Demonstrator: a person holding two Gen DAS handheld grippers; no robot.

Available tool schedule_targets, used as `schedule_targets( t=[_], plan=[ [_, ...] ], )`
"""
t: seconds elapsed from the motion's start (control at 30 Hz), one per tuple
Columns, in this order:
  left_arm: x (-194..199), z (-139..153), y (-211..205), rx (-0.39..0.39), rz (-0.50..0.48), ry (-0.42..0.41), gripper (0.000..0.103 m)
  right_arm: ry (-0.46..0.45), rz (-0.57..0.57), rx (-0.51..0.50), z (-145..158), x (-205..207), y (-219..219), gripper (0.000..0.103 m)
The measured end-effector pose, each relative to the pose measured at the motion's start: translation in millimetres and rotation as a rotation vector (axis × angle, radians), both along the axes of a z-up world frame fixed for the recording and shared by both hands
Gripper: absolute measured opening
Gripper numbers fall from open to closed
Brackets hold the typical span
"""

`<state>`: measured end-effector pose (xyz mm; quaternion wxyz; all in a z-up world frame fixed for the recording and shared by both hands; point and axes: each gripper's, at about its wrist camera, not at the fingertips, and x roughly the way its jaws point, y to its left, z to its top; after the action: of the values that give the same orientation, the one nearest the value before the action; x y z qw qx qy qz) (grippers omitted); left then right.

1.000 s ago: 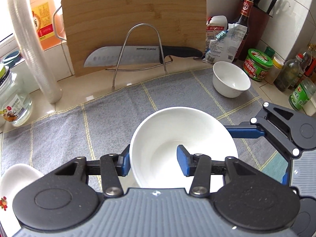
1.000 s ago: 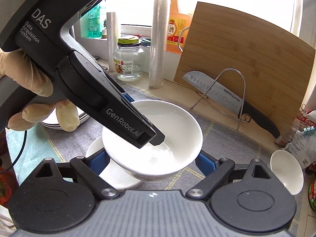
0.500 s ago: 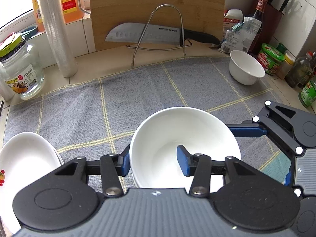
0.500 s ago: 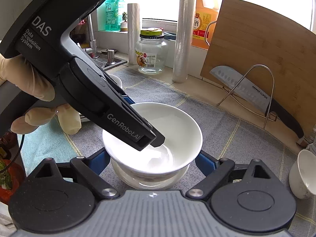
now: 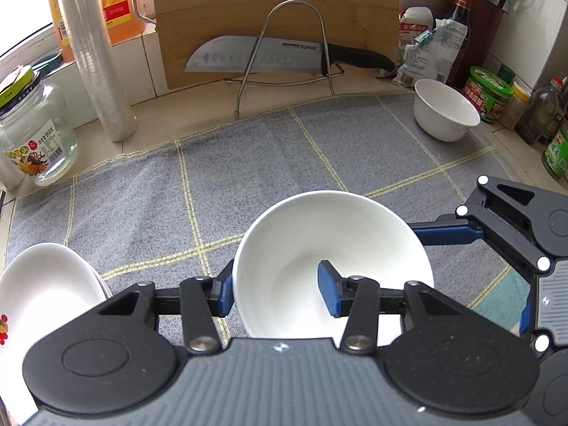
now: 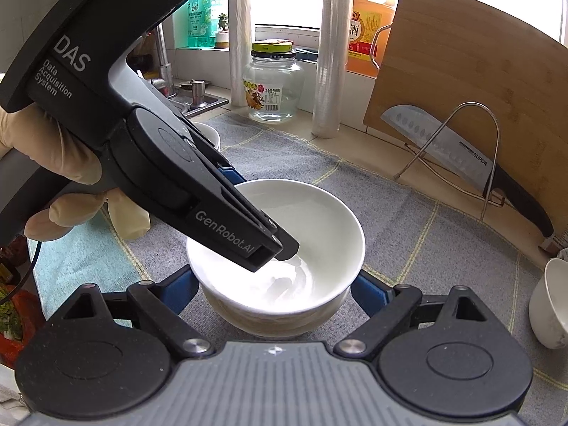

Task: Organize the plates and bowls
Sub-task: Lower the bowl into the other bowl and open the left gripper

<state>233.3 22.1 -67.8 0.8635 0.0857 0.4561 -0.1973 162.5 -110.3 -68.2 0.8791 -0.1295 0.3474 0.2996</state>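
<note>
Behind, knife (image 5: 255,58) reads SUPOR; tool housing (image 6: 227,229) GenRobot.AI.

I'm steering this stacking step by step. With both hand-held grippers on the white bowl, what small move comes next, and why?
Probably open the left hand-held gripper. The bowl it pinches by the rim already seems to sit nested in the bowl below on the cloth, and the right hand-held gripper brackets it from outside, so letting go should leave it stacked.

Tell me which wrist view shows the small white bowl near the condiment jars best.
Left wrist: the small white bowl sits whole and unobstructed on the grey cloth, rim and inside visible. The right wrist view catches it only at the frame's right edge, cut off and distorted.
</note>
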Motion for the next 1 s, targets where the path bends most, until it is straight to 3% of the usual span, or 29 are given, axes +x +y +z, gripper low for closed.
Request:
schedule_targets(
  t=[0.53,0.63,0.7,0.83,1.0],
  plan=[
    [0,-7,-4,0.028,-0.016,-0.008,0.046,-0.001,0.009,-0.015,-5,-1,0,0.095],
    [0,-7,-4,0.018,-0.019,-0.008,0.053,0.007,0.014,0.002,-3,1,-2,0.097],
    [-1,-5,-2,0.006,-0.019,-0.020,0.058,-0.007,0.022,0.013,-1,-1,-3,0.103],
    [-6,5,4,-0.023,0.005,-0.066,0.079,-0.032,0.034,-0.005,2,-5,-3,0.103],
    [-14,22,7,-0.055,0.031,-0.138,0.093,-0.027,0.002,-0.003,2,-6,-15,0.103]
  ],
)
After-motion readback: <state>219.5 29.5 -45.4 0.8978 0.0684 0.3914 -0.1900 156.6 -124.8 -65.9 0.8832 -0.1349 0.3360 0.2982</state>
